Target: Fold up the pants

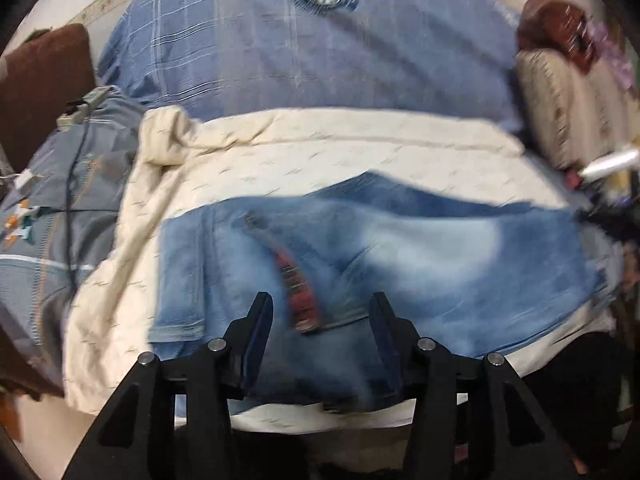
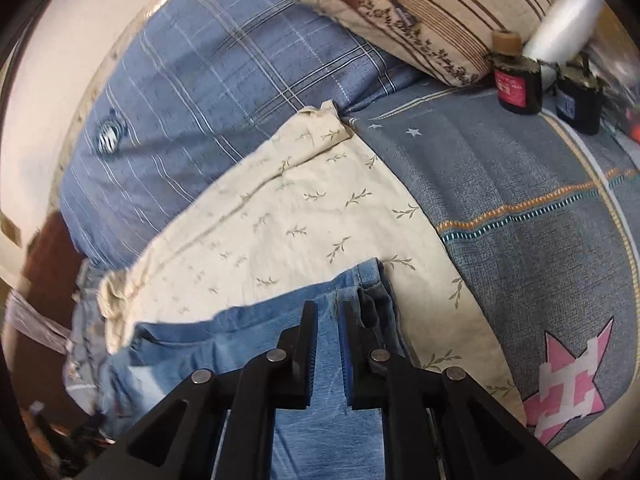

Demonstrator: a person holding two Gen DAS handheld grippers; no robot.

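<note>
denim jeans (image 1: 400, 256) lie spread across a cream leaf-print sheet (image 1: 280, 148) in the lower half of the left wrist frame, a red-and-dark strip (image 1: 298, 288), perhaps a belt or trim, running down near the middle; this view is motion-blurred. in the right wrist frame the jeans (image 2: 328, 360) fill the lower centre, one stitched edge bunched at the top.

the left hand-held gripper (image 1: 320, 316) stands wide apart over the denim with nothing between its fingers. the right hand-held gripper (image 2: 328, 320) is nearly closed, a narrow gap remaining, with denim running beneath; whether cloth is actually pinched i cannot tell.

under the sheet lie a blue plaid cover (image 1: 320, 60) in the upper frame and a grey patterned bedspread (image 2: 540, 220) at right. two dark bottles (image 2: 516, 84) stand at upper right of the right wrist view, beside a patterned pillow (image 2: 400, 4).

likely risks: the right fingers may catch the loose cream sheet with the denim and drag it into the fold, or grip only the top layer, leaving the bunched edge uneven. a wide sweep toward the upper right could topple the bottles.
</note>
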